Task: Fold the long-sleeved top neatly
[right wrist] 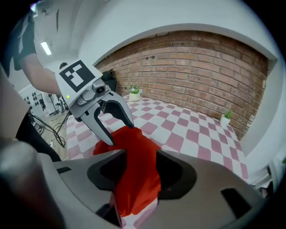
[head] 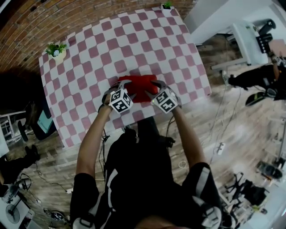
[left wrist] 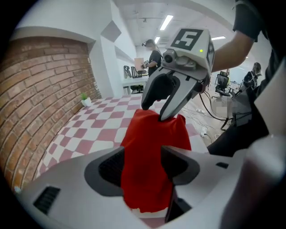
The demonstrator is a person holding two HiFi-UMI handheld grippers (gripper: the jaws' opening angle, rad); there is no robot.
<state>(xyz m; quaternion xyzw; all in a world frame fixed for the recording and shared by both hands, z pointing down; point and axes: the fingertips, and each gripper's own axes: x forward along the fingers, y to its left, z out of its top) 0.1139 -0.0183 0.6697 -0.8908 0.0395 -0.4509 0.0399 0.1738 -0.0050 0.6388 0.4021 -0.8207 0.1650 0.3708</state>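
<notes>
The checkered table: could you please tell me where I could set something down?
Free: the middle of the table between the left plant, the right plant and the red top, and beside it. Crowded: the near edge, under left hand-held gripper and right hand-held gripper.

Red brick wall (head: 67,22) behind table (head: 89,67) under pink-and-white checked cloth. Small potted plant (head: 56,50) at far left corner, second plant (head: 166,5) at far right corner. Wood-plank floor (head: 241,129), loose cables (head: 220,134). White desk (head: 248,40) at right. Ceiling strip lights (left wrist: 166,21) lit.
</notes>
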